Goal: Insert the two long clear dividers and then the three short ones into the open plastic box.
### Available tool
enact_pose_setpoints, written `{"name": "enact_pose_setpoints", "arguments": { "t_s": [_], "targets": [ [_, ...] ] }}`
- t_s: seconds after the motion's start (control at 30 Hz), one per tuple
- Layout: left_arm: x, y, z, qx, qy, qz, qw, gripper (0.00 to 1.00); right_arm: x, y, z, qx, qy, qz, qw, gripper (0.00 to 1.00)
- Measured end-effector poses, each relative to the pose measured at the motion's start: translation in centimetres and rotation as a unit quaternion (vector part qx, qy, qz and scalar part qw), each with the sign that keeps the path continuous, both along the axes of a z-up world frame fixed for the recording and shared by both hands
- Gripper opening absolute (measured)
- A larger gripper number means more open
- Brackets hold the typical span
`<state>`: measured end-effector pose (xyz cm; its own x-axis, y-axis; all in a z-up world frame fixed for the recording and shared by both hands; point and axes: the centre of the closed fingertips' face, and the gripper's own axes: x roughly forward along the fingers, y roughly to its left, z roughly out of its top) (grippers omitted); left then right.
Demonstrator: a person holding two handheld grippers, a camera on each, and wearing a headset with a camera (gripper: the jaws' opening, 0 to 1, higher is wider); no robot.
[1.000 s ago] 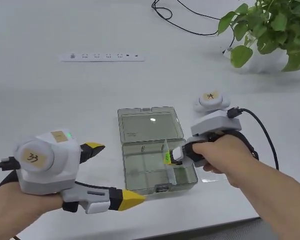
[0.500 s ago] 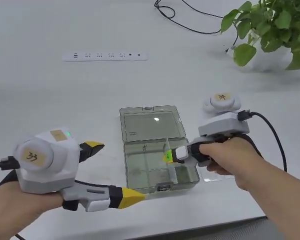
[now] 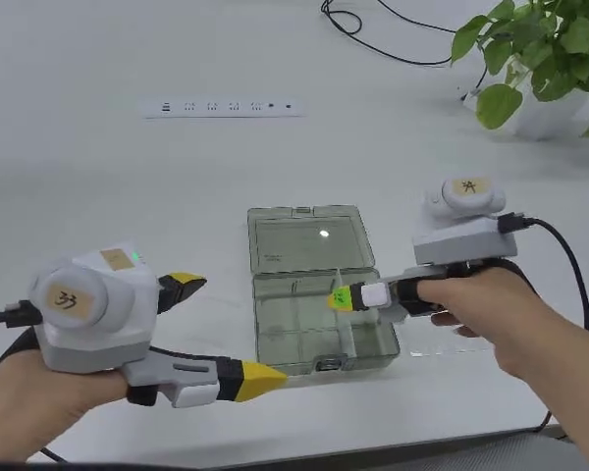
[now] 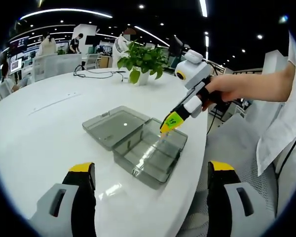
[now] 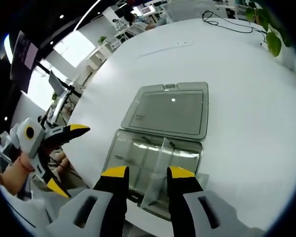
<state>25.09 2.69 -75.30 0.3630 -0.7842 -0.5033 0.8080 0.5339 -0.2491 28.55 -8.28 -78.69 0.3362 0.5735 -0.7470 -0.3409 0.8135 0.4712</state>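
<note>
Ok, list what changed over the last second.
The right tongs rose slightly over the box, and the hand holding them drew back to the right. Whether they gripped or let go of anything cannot be told. The divider stands upright in the tray as before. The box has not moved, and the left tongs hang wide open at its front left.

We see bright, even light from ceiling strips (image 4: 64, 10) overhead — soft shadows on the white table (image 3: 128, 196), a small glint on the lid (image 3: 309, 245), and strong fisheye bending toward the edges of both gripper views.
</note>
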Motion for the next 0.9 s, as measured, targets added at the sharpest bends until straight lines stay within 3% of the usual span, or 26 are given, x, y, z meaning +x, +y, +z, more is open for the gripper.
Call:
{"name": "enact_pose_setpoints", "arguments": {
  "t_s": [0.43,0.67,0.9],
  "targets": [
    [-0.4,0.8,0.2,0.009,0.002,0.034,0.9994,0.96,-1.0,0.5,2.6,0.024,-0.046,0.055,0.9972,0.45],
    [-0.5,1.1,0.2,0.014,0.004,0.048,0.9987,0.95,-1.4,0.3,4.0,0.038,-0.073,0.085,0.9929,0.52],
    [-0.3,1.4,0.2,0.020,0.005,0.062,0.9979,0.94,-1.6,-0.1,5.1,0.050,-0.110,0.123,0.9850,0.59]
  ]
}}
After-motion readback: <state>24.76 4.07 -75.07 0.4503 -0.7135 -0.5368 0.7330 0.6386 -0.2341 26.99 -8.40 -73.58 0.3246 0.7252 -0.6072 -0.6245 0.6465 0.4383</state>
